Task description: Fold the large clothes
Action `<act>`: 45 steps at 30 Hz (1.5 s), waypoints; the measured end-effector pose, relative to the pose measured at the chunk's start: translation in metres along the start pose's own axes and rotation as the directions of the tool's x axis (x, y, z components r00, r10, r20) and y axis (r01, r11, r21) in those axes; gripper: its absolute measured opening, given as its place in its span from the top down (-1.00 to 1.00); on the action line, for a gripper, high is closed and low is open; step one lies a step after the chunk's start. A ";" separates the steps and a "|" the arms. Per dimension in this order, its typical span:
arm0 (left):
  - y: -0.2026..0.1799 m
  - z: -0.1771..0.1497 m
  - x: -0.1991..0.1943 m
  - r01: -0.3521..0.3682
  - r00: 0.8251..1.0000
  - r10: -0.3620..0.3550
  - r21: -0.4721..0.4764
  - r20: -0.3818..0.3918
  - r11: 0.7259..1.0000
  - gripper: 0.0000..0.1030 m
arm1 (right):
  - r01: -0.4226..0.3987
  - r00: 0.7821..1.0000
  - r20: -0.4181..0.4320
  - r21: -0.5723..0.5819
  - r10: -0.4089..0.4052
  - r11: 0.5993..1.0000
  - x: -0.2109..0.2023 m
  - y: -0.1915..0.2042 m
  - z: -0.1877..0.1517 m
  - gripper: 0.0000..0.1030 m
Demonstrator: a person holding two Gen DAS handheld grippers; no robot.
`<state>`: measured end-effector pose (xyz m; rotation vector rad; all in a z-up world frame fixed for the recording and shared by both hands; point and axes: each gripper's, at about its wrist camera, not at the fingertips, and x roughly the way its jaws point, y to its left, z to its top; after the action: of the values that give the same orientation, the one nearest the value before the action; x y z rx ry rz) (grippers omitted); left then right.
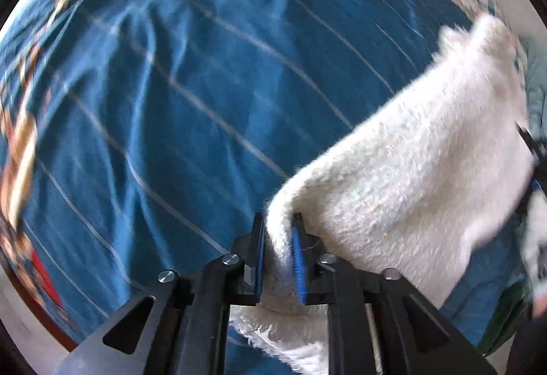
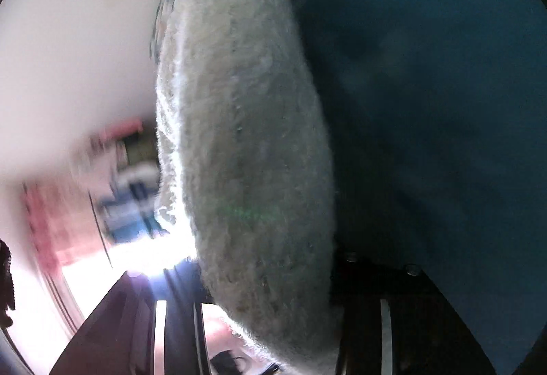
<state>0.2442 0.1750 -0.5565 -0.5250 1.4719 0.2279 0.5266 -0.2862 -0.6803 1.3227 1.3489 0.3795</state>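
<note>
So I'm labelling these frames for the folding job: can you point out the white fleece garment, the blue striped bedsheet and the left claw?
white fleece garment [image 1: 410, 170]: left wrist view, middle of the raised fuzzy panel.
blue striped bedsheet [image 1: 205, 84]: left wrist view, bare wrinkled area.
left claw [image 1: 278, 238]: left wrist view, between the blue-padded fingertips pinching the garment's edge.

A big bed is wearing a blue sheet with thin white stripes. A pale wall is standing beside it, and bright light is shining low down.
</note>
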 end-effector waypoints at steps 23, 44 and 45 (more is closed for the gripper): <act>-0.152 -0.051 -0.039 -0.018 0.986 -0.025 0.251 0.166 0.968 -0.77 | 0.539 0.833 0.128 0.038 -0.539 0.842 -0.226 -0.043 -0.197 -0.20; -0.235 -0.089 -0.004 -0.118 0.981 0.054 0.355 0.184 0.927 -0.77 | 0.418 0.906 0.171 -0.232 -0.386 0.878 -0.221 -0.029 -0.120 -0.31; -0.239 -0.087 0.005 -0.118 0.983 0.060 0.349 0.173 0.930 -0.77 | 0.433 0.896 0.202 -0.209 -0.394 0.877 -0.242 -0.040 -0.131 -0.31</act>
<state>0.2770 -0.0745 -0.5158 -0.1399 1.3418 0.0671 0.3284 -0.4403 -0.5596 0.8063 1.3620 0.1396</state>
